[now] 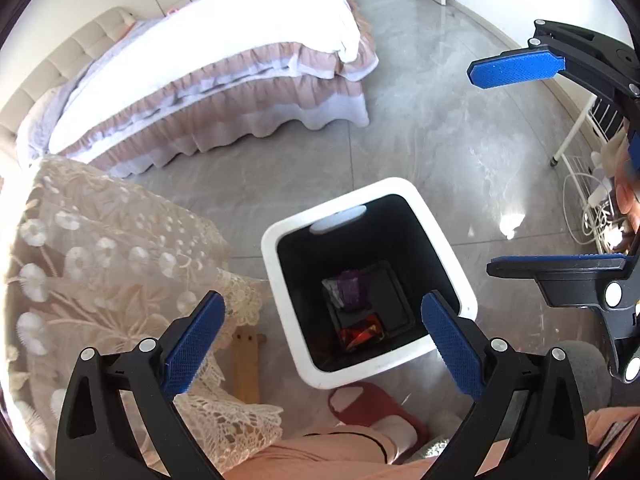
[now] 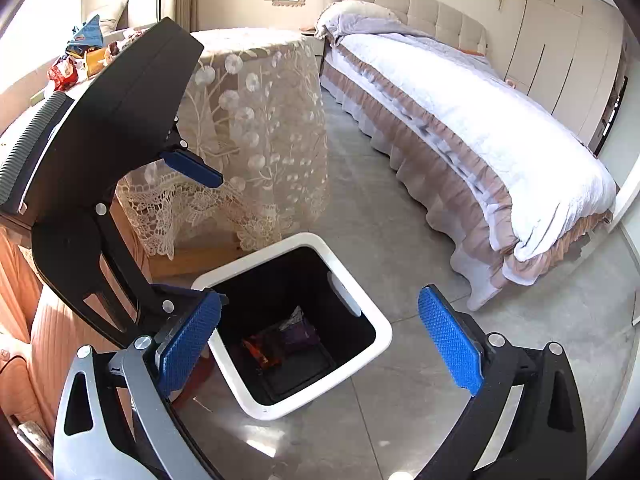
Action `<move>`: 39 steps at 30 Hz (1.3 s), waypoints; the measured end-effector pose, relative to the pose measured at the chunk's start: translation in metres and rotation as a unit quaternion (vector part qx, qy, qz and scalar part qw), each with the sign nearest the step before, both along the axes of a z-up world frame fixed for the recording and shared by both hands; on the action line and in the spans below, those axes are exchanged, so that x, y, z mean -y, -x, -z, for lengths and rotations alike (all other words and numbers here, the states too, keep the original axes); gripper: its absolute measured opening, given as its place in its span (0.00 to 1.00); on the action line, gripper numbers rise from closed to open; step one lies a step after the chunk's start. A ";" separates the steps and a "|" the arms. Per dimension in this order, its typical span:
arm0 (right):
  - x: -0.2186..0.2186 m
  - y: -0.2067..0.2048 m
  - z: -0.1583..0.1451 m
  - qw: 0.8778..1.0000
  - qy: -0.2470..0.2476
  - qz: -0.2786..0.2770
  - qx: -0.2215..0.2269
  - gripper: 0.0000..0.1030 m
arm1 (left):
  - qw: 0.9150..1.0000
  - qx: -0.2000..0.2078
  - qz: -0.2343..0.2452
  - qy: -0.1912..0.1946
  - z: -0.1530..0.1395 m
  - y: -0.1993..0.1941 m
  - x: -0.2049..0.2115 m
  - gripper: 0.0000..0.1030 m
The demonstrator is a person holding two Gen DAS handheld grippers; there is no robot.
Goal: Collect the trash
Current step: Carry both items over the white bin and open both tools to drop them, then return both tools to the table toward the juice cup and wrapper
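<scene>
1. the left gripper hangs above the white trash bin, its blue fingers spread wide and empty.
2. the right gripper hangs over the same bin, fingers wide, holding nothing.
3. a purple wrapper and an orange-red wrapper lie at the bin's bottom.
4. more snack wrappers sit on the lace-covered surface beside the bed.

The bin mouth lies open from above, only wrappers at its bottom. The lace-draped table crowds one side, a slipper touches another; bare floor separates bin and bed.
</scene>
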State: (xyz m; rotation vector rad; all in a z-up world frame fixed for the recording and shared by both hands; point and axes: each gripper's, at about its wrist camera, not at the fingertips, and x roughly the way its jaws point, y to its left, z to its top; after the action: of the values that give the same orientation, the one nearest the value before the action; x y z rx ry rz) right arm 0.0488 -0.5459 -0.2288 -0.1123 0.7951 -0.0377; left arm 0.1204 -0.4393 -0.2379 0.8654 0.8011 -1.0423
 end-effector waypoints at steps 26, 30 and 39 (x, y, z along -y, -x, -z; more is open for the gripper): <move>-0.126 -0.074 -0.106 0.989 -0.003 -0.070 0.133 0.96 | 0.924 0.170 -0.323 0.117 -0.145 -0.105 -0.203 0.94; -0.150 -0.103 -0.114 0.988 -0.007 -0.084 0.129 0.96 | 0.915 0.155 -0.357 0.108 -0.144 -0.144 -0.238 0.94; -0.196 -0.186 -0.103 0.991 -0.038 -0.110 0.064 0.96 | 0.916 0.111 -0.378 0.082 -0.123 -0.200 -0.274 0.94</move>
State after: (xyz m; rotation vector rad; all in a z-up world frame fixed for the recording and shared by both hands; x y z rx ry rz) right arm 0.2346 -0.3499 -0.1258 -0.1239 0.6523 0.1917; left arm 0.3208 -0.1655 -0.1148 0.4447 0.7464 -0.3089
